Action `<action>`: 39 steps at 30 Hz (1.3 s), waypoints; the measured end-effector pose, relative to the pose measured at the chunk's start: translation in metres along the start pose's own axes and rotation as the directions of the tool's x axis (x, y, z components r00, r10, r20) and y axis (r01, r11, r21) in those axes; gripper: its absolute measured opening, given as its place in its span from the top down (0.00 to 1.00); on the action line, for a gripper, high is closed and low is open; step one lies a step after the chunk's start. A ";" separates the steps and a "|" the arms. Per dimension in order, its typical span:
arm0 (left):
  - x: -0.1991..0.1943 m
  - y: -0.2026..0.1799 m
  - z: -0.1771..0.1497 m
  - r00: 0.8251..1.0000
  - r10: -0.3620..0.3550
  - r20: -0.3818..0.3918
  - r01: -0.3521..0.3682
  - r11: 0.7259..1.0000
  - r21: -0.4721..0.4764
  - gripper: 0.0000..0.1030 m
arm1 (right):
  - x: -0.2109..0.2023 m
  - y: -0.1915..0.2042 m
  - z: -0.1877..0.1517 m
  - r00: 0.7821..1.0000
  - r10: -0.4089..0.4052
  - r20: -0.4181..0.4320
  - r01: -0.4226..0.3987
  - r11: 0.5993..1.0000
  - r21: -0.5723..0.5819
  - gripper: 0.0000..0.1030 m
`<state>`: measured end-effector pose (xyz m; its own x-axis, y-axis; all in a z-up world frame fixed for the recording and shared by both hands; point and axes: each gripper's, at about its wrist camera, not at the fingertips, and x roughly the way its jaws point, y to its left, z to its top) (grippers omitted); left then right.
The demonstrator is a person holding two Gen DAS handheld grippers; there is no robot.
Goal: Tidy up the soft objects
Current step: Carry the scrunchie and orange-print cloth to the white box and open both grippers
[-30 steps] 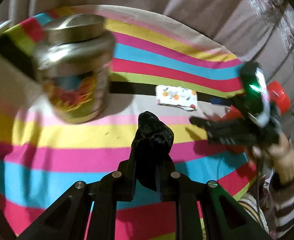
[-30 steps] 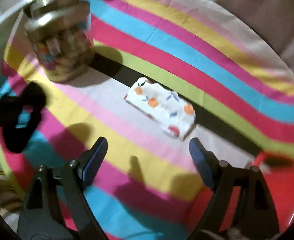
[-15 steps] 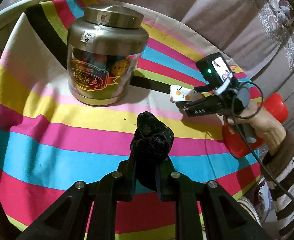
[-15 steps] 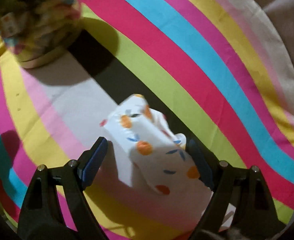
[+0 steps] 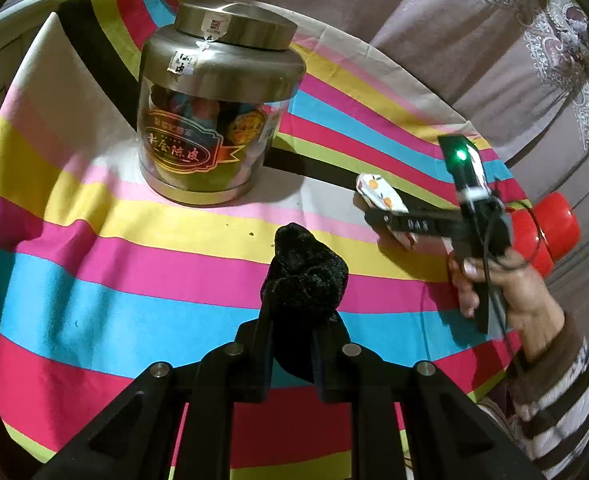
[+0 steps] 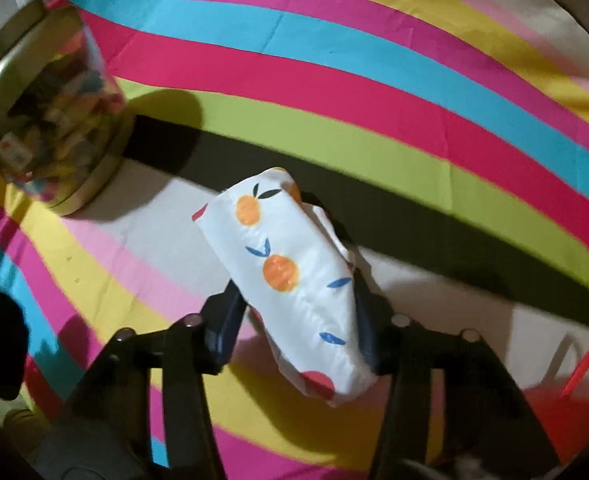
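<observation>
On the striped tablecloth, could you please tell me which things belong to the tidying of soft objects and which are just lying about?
Part of the job:
- black fuzzy cloth, held in the shut left gripper
- white orange-print pouch, between the closing right gripper

Lying about:
- lidded jar
- red bottle
- striped tablecloth

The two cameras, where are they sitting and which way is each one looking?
Left wrist: sits on the left gripper, looking down along its fingers, shut on a black sock, across the striped cloth to the jar; the right hand shows.
Right wrist: sits on the right gripper, looking steeply down at the white pouch between its closing fingers; no hand shows.
Shared: jar, pouch, sock, cloth.
</observation>
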<state>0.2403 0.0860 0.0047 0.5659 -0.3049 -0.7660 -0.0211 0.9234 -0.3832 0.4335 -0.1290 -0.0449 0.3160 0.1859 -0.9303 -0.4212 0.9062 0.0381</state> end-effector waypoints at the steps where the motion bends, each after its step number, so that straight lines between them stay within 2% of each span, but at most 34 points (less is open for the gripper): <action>1: 0.000 -0.001 0.000 1.000 0.001 -0.001 -0.001 1.000 0.002 0.84 | -0.004 0.003 -0.009 1.000 0.000 0.012 0.000 1.000 0.001 0.52; 8: -0.004 -0.012 -0.008 1.000 0.012 0.003 -0.012 1.000 0.009 0.84 | -0.039 0.021 -0.064 0.999 -0.003 0.044 0.002 1.000 0.030 0.58; 14: -0.008 -0.030 -0.018 1.000 0.016 0.007 -0.017 0.999 0.031 0.84 | -0.072 0.034 -0.091 0.995 -0.034 0.096 0.031 0.999 0.034 0.58; 17: -0.010 -0.041 -0.025 0.999 0.044 0.009 -0.044 0.998 0.049 0.84 | -0.094 0.041 -0.109 0.991 -0.051 0.120 0.047 0.998 0.039 0.58; 23: -0.010 -0.066 -0.039 0.996 0.090 0.008 -0.091 0.992 0.087 0.84 | -0.116 0.051 -0.132 0.987 -0.058 0.151 0.053 0.998 0.035 0.58; 27: -0.016 -0.085 -0.050 0.996 0.093 0.015 -0.094 0.989 0.111 0.84 | -0.132 0.050 -0.150 0.984 -0.046 0.171 0.036 0.997 0.063 0.58; 39: -0.020 -0.160 -0.076 1.000 0.014 -0.003 -0.013 0.974 0.228 0.84 | -0.192 0.023 -0.219 0.969 -0.106 0.223 0.064 0.980 0.188 0.58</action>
<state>0.1701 -0.0732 0.0419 0.5633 -0.2928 -0.7726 0.1597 0.9561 -0.2458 0.1769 -0.2270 0.0552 0.5408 0.1685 -0.8241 -0.2327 0.9715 0.0460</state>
